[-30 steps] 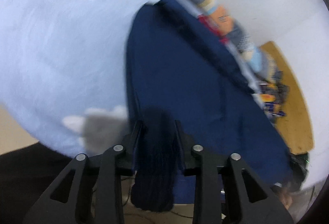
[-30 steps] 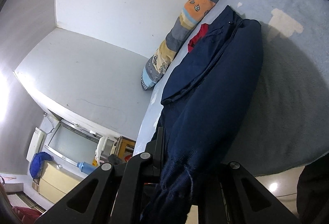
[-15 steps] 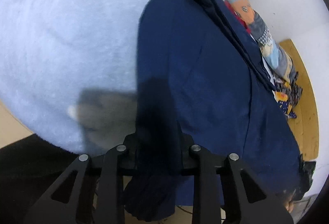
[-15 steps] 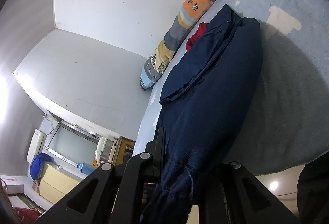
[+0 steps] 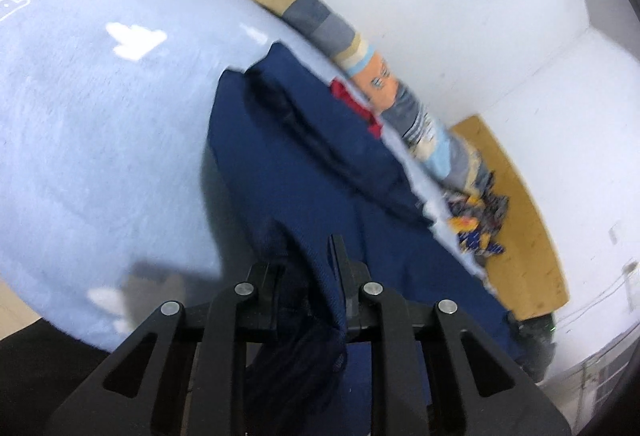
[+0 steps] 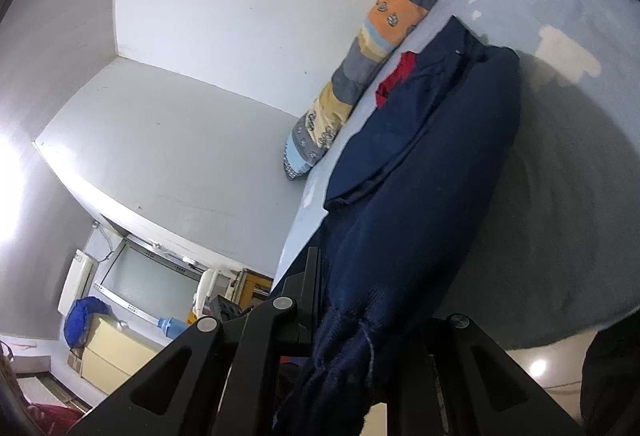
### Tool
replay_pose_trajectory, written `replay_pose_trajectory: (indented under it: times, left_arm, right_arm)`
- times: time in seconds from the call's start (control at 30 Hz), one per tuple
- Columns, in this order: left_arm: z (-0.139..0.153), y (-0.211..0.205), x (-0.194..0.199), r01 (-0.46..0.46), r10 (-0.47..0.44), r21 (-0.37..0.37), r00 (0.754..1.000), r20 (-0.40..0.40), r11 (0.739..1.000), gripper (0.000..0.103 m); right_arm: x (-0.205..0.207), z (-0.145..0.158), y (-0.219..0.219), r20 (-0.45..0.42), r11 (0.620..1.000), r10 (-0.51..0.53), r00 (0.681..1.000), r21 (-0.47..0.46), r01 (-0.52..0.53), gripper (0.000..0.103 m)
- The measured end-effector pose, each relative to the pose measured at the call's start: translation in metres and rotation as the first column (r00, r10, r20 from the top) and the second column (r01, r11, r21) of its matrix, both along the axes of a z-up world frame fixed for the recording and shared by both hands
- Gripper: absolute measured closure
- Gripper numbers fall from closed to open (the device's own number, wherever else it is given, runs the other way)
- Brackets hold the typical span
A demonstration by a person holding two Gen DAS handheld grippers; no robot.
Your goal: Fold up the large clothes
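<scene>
The navy garment (image 5: pixel 320 172) lies stretched along the pale blue bed cover (image 5: pixel 100 124), its far end near the striped bolster pillow (image 5: pixel 312 12) by the wall, with a red piece of clothing (image 5: pixel 352 102) tucked just beside it. Its near edge is gathered up off the bed in both tools. The left gripper (image 5: pixel 310 264) has just been closing, and its jaws now pinch a thin bunch of the navy cloth with only a narrow gap between them. The right gripper (image 6: pixel 360 300) is clamped nearly fully on a thick, frayed wad of the same hem.

The left hold looks the weaker one: little cloth sits between those jaws, so a pull toward the pillow could let it slide out and drop that corner. Uneven bunching between the two grips would likely skew the fold line. The red piece could also get dragged or trapped under the fold
</scene>
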State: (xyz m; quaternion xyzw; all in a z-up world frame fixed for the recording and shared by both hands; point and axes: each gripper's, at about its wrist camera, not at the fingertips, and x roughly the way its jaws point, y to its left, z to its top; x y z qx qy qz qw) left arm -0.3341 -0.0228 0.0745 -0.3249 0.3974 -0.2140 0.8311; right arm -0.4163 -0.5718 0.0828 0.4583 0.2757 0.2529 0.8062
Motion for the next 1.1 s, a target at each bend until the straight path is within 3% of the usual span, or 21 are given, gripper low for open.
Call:
replay_pose_trajectory:
  times: [0.23,0.47,0.8,0.9,1.1]
  left_arm:
    - [0.029,0.009,0.012,-0.049,0.054,-0.068,0.996,0.066,0.996,0.086]
    - [0.057,0.012,-0.002,-0.034,0.047,-0.104,0.991,0.128,0.994,0.086]
    - [0.069,0.039,-0.046,-0.057,0.076,-0.149,0.989,0.126,0.987,0.086]
    - [0.072,0.040,-0.040,-0.066,0.084,-0.143,0.989,0.122,0.987,0.086]
    - [0.080,0.033,-0.012,-0.100,0.118,-0.138,0.985,0.127,0.985,0.086]
  right_arm:
    - [0.012,0.034,-0.009,0.056,1.000,-0.004,0.998,-0.014,0.005,0.090]
    - [0.001,0.068,-0.001,0.131,0.999,0.018,0.991,-0.045,-0.012,0.090]
    - [-0.052,0.081,-0.007,0.129,1.000,0.016,0.992,-0.015,-0.014,0.090]
    - [-0.059,0.083,-0.013,0.128,1.000,0.002,0.992,0.001,-0.002,0.090]
    - [-0.035,0.087,-0.019,0.108,0.999,-0.025,0.994,0.034,0.022,0.090]
